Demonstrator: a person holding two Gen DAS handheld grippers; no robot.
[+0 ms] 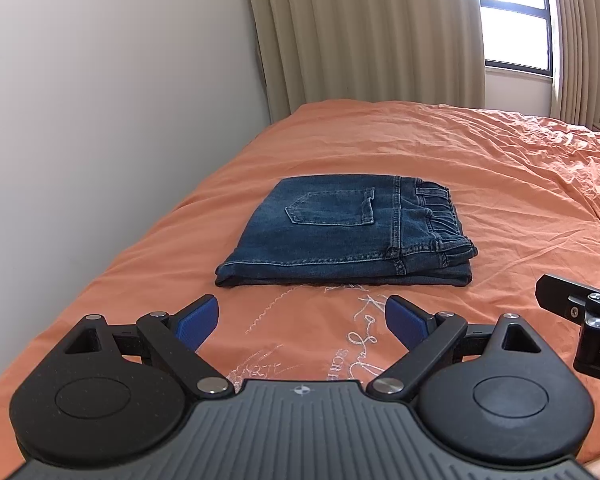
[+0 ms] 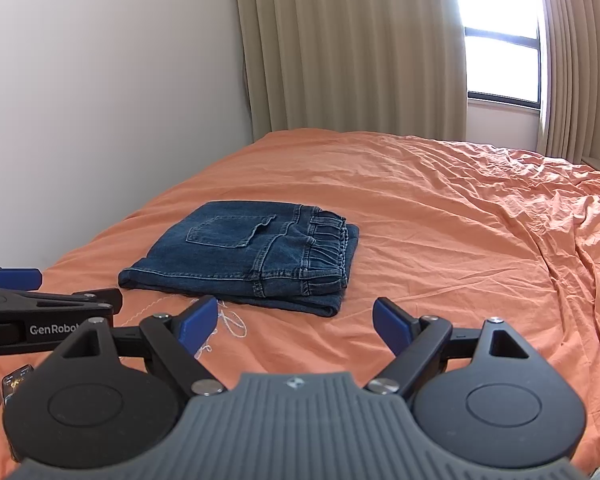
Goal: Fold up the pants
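A pair of blue jeans (image 1: 340, 232) lies folded into a compact rectangle on the orange bedspread (image 1: 480, 168), back pocket up and elastic waistband to the right. It also shows in the right wrist view (image 2: 244, 256). My left gripper (image 1: 302, 320) is open and empty, hovering just short of the jeans' near edge. My right gripper (image 2: 296, 320) is open and empty, a little nearer than the jeans and to their right. Each gripper appears at the edge of the other's view.
A white wall (image 1: 100, 100) runs along the bed's left side. Beige curtains (image 1: 360, 32) and a bright window (image 1: 516, 20) stand behind the bed. The bedspread is wrinkled at the right (image 2: 540, 220). A phone (image 2: 14, 380) lies at the lower left.
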